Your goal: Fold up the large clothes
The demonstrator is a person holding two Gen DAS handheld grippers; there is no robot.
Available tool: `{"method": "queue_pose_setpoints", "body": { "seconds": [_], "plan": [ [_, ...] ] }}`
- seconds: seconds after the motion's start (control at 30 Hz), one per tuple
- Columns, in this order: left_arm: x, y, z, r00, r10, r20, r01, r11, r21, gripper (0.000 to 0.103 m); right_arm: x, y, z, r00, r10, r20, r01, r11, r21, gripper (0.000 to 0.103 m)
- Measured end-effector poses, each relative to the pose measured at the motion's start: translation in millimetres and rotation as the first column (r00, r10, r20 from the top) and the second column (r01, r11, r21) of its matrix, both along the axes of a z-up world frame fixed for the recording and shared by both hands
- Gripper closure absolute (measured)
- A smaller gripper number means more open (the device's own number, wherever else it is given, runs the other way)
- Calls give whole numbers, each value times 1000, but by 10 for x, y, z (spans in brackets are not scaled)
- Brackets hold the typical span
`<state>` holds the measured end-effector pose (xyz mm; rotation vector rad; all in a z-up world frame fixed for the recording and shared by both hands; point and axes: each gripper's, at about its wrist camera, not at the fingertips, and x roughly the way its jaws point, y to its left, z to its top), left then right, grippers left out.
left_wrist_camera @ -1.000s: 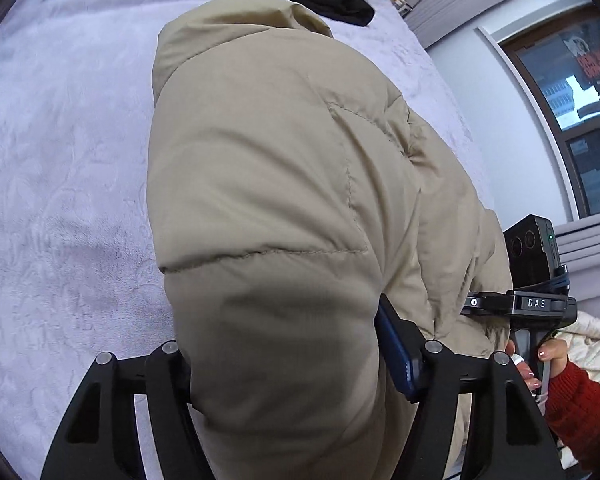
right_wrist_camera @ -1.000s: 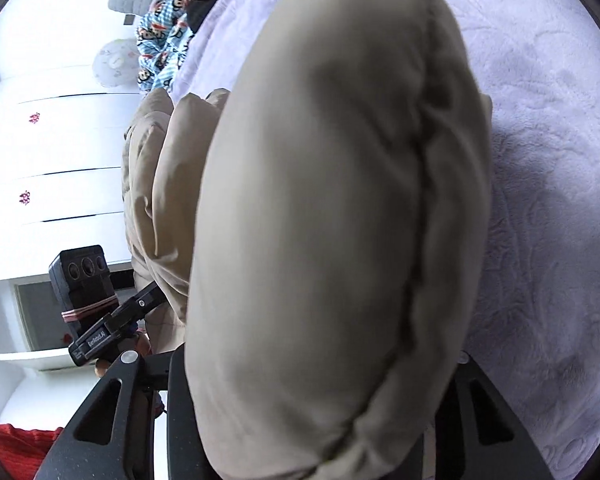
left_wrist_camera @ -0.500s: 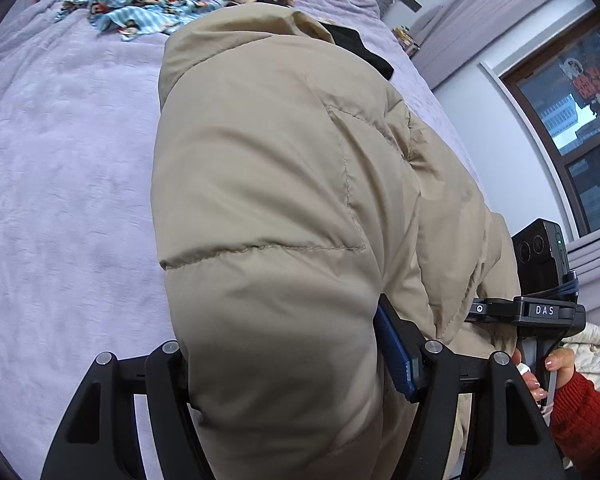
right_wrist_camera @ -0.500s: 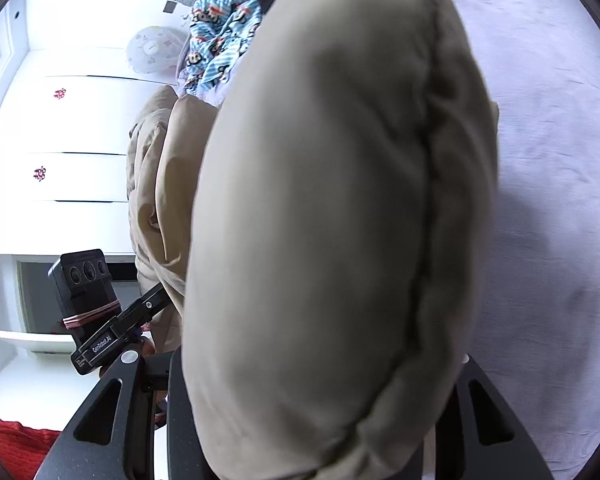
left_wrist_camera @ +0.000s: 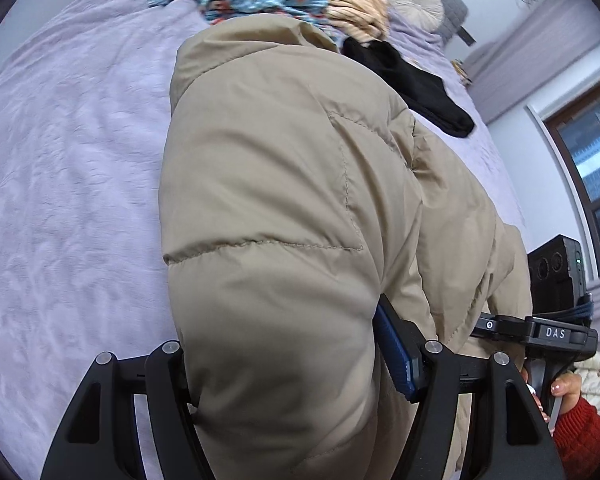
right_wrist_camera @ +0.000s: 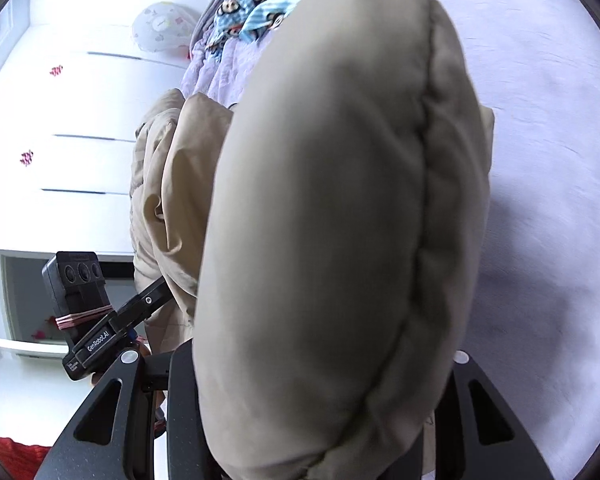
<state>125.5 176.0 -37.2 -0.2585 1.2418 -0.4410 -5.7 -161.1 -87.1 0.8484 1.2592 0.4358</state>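
While it bulges thick and quilted above a lilac bedspread (left_wrist_camera: 60, 184), the beige puffer jacket (left_wrist_camera: 284, 208) is lifted, pinched at both ends. Clamped on one padded fold, the left gripper (left_wrist_camera: 284, 364) angles steeply down. Beside it, the right gripper (right_wrist_camera: 316, 376) squeezes another rounded fold and tilts down. A hand (left_wrist_camera: 560, 388) in a red sleeve grips the right handle.

"DAS" stood in pale letters on the black bar of the right tongs (left_wrist_camera: 556, 334), seen from the left wrist. From the right wrist, "GenRobot.AI" ran along the black bar of the left tongs (right_wrist_camera: 98, 343); smaller print beside it was too small to read.
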Motion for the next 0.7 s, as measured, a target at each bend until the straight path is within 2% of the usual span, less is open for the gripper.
{"method": "queue_pose_setpoints", "body": {
  "seconds": [0.13, 0.2, 0.4, 0.5, 0.6, 0.67, 0.7],
  "plan": [
    [141, 256, -343, 998, 51, -25, -49, 997, 57, 32, 259, 262, -177, 999, 49, -21, -50, 998, -39, 57],
    [144, 396, -540, 997, 63, -43, -61, 997, 50, 30, 318, 341, -281, 997, 65, -41, -68, 994, -82, 57],
    [152, 332, -585, 999, 49, -10, -48, 996, 77, 27, 229, 169, -405, 994, 17, -107, -32, 990, -140, 45],
    [149, 320, -451, 997, 74, 7, -74, 990, 117, 27, 301, 101, -246, 994, 1, -110, -25, 977, -213, 44],
    [42, 462, -102, 983, 122, 137, -142, 979, 147, 28, 219, 53, 129, 997, -28, -70, 1, 935, -355, 44],
    [71, 564, 78, 970, 126, 208, -158, 977, 144, 37, 109, -10, 424, 999, -52, -4, 45, 893, -448, 46],
    [128, 591, 128, 966, 120, 227, -156, 976, 151, 37, 29, -43, 569, 997, -64, 48, 79, 881, -466, 64]
  ]
}}
